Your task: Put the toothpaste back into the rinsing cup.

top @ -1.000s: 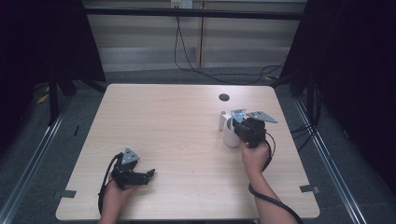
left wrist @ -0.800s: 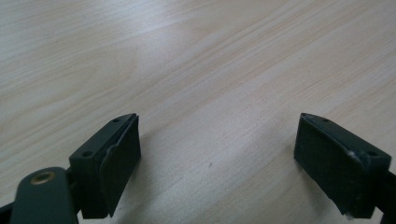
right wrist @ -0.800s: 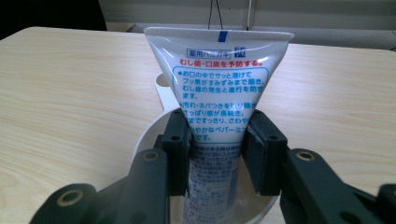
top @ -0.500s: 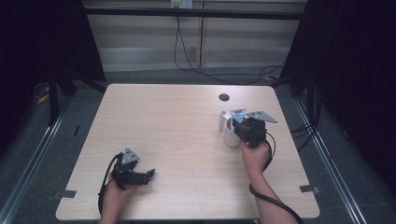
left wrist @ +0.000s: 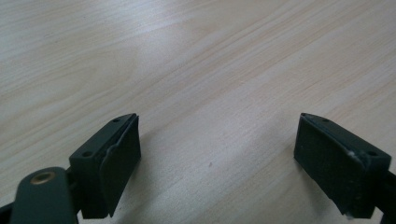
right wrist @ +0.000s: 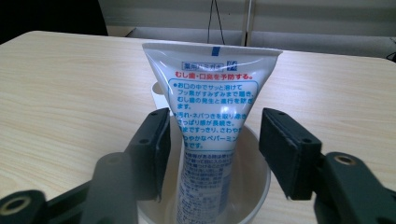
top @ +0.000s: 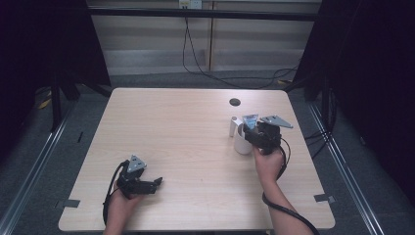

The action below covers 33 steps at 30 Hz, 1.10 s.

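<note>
Standing in the cup (right wrist: 254, 186), the tube (right wrist: 210, 116) looks light and squashy; best pinched mid-body. Right gripper (right wrist: 210, 149) jaws have just been opened, tube between untouched. Left gripper (left wrist: 217, 163) is spread wide, nothing held.

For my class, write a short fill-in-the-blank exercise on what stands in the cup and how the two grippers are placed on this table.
1. The toothpaste tube stands in a white ____.
2. The jaws of the right gripper stand on either side of the ____.
3. Between the jaws of the left gripper lies only bare ____.
4. The dark round hole lies in the table beyond the ____ gripper.

Missing words: cup; tube; table; right
</note>
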Each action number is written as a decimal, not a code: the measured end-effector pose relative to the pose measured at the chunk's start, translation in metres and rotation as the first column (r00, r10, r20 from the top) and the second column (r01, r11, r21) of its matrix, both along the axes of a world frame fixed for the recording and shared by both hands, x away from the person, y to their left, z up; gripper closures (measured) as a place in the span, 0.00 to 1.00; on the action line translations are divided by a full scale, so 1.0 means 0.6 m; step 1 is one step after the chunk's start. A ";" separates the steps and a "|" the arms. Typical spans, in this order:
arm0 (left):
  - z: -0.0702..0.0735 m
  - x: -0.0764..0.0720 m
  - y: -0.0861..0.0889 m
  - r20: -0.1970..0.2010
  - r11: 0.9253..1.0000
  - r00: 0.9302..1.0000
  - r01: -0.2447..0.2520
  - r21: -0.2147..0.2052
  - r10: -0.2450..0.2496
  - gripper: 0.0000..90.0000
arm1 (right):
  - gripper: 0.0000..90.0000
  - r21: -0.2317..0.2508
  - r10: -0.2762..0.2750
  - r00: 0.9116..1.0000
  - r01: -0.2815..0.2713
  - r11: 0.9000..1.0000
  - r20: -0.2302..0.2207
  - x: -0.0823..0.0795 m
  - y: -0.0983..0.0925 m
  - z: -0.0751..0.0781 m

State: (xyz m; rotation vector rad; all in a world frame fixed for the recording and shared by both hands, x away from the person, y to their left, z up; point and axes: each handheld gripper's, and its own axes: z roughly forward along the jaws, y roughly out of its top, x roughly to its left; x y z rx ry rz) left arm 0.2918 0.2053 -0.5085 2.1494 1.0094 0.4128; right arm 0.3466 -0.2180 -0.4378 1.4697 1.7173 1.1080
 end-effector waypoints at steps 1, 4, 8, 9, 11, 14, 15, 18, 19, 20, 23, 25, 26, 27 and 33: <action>0.000 0.000 0.000 0.001 1.000 1.000 0.000 0.001 0.000 0.16 | 0.46 -0.002 0.001 1.000 -0.001 1.000 0.002 0.000 -0.001 0.000; 0.000 0.000 0.000 0.001 1.000 1.000 0.000 0.001 0.000 0.16 | 0.41 0.000 0.004 1.000 -0.004 1.000 0.003 0.000 -0.002 0.001; 0.000 0.000 0.000 0.001 1.000 1.000 0.000 0.001 0.000 0.16 | 0.36 0.001 0.007 1.000 -0.007 1.000 0.006 -0.001 -0.004 0.003; 0.000 0.000 0.000 0.001 1.000 1.000 0.000 0.001 0.000 0.16 | 0.35 -0.002 0.015 1.000 -0.015 1.000 0.008 -0.001 -0.005 0.004; 0.000 0.000 0.000 0.001 1.000 1.000 0.000 0.001 0.000 0.16 | 0.33 -0.012 0.026 1.000 -0.026 1.000 0.009 -0.001 -0.006 0.005; 0.000 0.000 0.000 0.001 1.000 1.000 -0.001 0.000 0.001 0.16 | 0.31 -0.018 0.032 0.999 -0.032 0.999 0.006 -0.002 -0.006 0.006; 0.000 0.000 0.000 0.001 1.000 1.000 0.001 0.002 -0.001 0.16 | 0.31 -0.020 0.037 0.999 -0.037 0.999 0.007 -0.003 -0.006 0.006; 0.000 0.000 0.000 0.001 1.000 1.000 0.000 0.001 0.000 0.16 | 0.29 -0.027 0.050 0.999 -0.050 0.998 0.004 -0.004 -0.006 0.007; 0.000 0.000 0.000 0.001 1.000 1.000 0.000 0.001 0.000 0.16 | 0.28 -0.028 0.053 0.999 -0.053 0.998 0.002 -0.005 -0.006 0.007; 0.000 0.000 0.000 0.001 1.000 1.000 0.000 0.001 0.000 0.16 | 0.28 -0.028 0.058 0.998 -0.058 0.998 0.000 -0.006 -0.006 0.008; 0.000 0.000 0.000 0.001 1.000 1.000 0.000 0.000 0.000 0.16 | 0.25 -0.026 0.080 0.997 -0.080 0.996 -0.002 -0.007 -0.007 0.009; 0.000 0.000 0.000 0.002 1.000 1.000 -0.001 0.002 0.001 0.16 | 0.20 -0.041 0.108 0.994 -0.107 0.993 0.003 -0.009 -0.005 0.009; 0.000 0.000 0.000 0.002 1.000 1.000 -0.002 0.002 0.002 0.16 | 0.19 -0.045 0.120 0.993 -0.120 0.992 -0.004 -0.009 -0.005 0.009; 0.000 0.000 0.000 0.002 1.000 1.000 -0.002 0.001 0.002 0.16 | 0.18 -0.044 0.130 0.991 -0.130 0.991 -0.009 -0.010 -0.004 0.010; 0.000 0.000 0.000 0.001 1.000 1.000 0.000 0.001 0.000 0.16 | 0.16 -0.071 0.164 0.986 -0.165 0.984 -0.025 -0.019 -0.004 0.013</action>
